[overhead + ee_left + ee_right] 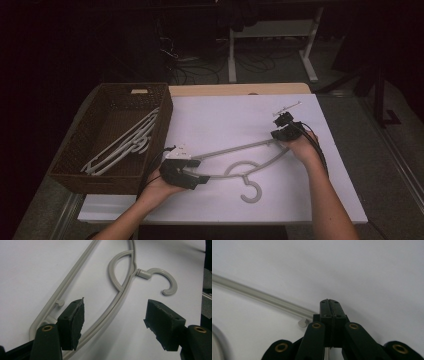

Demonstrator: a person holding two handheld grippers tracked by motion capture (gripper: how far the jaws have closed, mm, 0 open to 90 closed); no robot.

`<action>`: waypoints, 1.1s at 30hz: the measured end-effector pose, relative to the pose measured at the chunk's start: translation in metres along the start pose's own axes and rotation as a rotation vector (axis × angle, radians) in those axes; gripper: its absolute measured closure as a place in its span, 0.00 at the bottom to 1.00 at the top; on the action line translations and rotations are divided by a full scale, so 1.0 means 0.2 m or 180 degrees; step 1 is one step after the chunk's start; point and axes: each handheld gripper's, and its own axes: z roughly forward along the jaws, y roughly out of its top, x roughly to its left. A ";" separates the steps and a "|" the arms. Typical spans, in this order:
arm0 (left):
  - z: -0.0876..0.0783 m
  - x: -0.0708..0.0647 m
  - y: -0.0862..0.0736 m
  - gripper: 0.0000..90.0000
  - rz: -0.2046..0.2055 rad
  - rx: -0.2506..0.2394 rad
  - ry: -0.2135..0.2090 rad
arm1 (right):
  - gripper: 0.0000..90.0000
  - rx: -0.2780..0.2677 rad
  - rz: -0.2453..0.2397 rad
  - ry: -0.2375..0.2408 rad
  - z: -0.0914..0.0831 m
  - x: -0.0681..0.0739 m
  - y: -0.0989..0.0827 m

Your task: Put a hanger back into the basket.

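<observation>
Left gripper: jaws spread astride the grey hanger arm.
Right gripper: jaws pressed together at the hanger's far end.

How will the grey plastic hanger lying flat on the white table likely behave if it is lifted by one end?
The grey plastic hanger looks thin and hollow-framed, so it is probably light. Its long slim arms suggest slight flex, not floppiness. Lying flat, it seems unlikely to roll, but smooth plastic may slide on the white table.

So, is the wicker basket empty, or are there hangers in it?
Not empty. The wicker basket holds several pale hangers lying slanted inside, seen in the high view.
</observation>
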 end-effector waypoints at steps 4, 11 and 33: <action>0.00 0.00 0.00 0.35 0.0003 0.0002 -0.0003 | 0.99 0.0154 0.0004 -0.0041 0.04 0.00 0.01; 0.02 -0.01 0.01 0.35 0.0061 0.0043 -0.0030 | 0.99 0.0245 0.0122 0.0046 0.06 -0.02 0.01; 0.35 -0.04 0.20 0.59 0.0948 0.0900 -0.0219 | 1.00 0.0487 0.0067 0.0002 0.07 -0.01 0.06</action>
